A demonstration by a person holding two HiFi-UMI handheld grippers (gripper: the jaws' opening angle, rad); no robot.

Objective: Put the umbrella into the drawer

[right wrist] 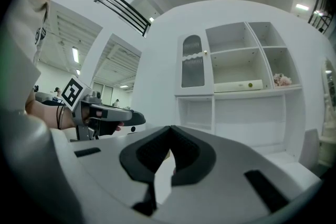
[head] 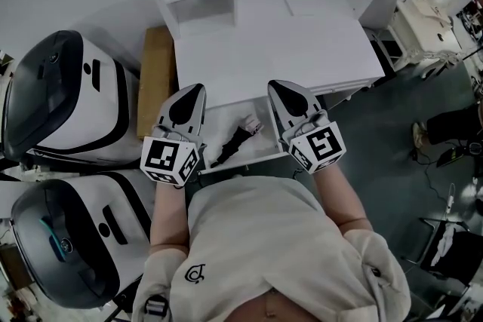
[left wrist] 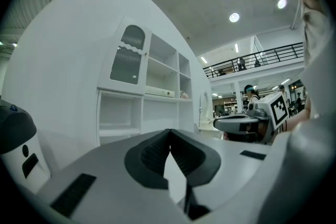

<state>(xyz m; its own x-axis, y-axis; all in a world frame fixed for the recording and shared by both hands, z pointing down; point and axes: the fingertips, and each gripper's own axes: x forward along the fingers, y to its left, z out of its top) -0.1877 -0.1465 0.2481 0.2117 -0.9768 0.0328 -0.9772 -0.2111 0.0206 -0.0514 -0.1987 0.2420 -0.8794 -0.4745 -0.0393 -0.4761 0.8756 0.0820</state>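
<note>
Smooth matt white paint on the table [head: 302, 49] and drawer [head: 223, 121], bare pale wood on the board [head: 156, 79] beside. Matt grey plastic shells and ribbed black pads [left wrist: 153, 157] on the left claw [left wrist: 169, 131] and right claw [right wrist: 169, 127]. Dark cloth on the umbrella [head: 235, 139], smooth glossy black-and-white plastic on the machines [head: 68, 98].

Black folded umbrella [head: 232, 143] lies diagonally in open drawer [head: 223, 121].

Person wears a pale cream top [head: 249, 237] with loose sleeves [head: 377, 268] and a small dark round logo [head: 195, 275] on the chest. Left gripper [head: 195, 93] and right gripper [head: 278, 89]: light grey shells, dark pointed pads. Each carries a white cube [head: 170, 159] with black square markers at the rear.
</note>
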